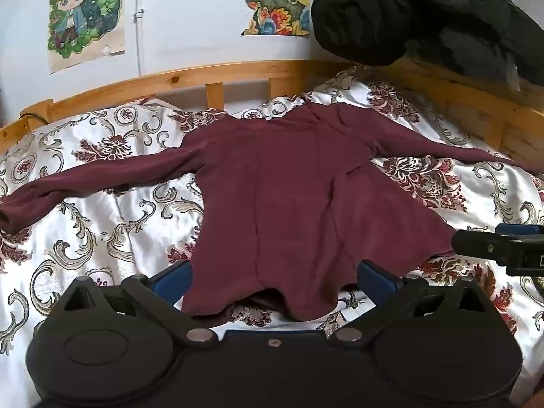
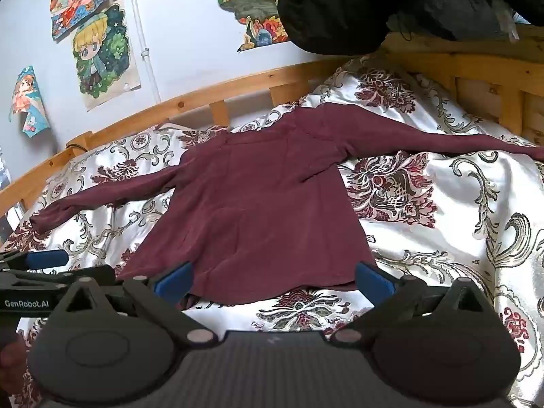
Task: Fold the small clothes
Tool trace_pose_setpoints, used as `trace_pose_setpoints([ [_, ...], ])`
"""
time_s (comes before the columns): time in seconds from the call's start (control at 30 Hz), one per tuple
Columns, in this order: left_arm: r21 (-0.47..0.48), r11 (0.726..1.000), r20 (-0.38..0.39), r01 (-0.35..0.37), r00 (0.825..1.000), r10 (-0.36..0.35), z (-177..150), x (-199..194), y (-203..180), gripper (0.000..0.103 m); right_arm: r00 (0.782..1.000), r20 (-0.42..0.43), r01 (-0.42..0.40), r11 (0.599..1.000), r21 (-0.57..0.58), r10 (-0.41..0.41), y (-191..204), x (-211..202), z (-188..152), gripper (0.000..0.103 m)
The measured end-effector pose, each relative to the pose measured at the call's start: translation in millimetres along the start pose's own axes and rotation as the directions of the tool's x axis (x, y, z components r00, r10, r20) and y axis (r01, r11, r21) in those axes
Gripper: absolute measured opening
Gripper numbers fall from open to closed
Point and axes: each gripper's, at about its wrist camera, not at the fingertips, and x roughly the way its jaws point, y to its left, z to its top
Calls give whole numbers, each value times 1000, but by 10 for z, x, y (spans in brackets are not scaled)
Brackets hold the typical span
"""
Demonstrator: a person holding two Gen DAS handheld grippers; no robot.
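A small maroon long-sleeved top lies spread flat on the patterned bedspread, both sleeves stretched out sideways, hem toward me. My left gripper is open, its blue fingers straddling the hem's left part. The top also shows in the right wrist view. My right gripper is open, its blue fingers on either side of the hem's right part. Neither holds cloth. The right gripper also shows at the right edge of the left wrist view, and the left gripper at the left edge of the right wrist view.
A wooden bed rail runs along the far side and the right. A black garment hangs over the rail at the top right. Cartoon posters hang on the pale wall behind.
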Motion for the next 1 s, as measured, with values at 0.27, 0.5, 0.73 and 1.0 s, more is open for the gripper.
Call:
trace_pose_setpoints([
  [0.27,12,1000,1,0,1000,0,4,4,-9,102,1000,-17,-5,1000,4,5,-44,17,17,103],
  [0.5,13,1000,0,5,1000,-5,-3,-5,-29,102,1000,-18,-3,1000,18,3,-86,1,58,103],
  [0.73,14,1000,1,1,1000,-1,-13,-1,-24,102,1000,-19,2,1000,25,-2,-54,25,7,103],
  [1.0,19,1000,0,-3,1000,3,-22,-2,-23,102,1000,-25,2,999,33,-1,-61,34,2,103],
])
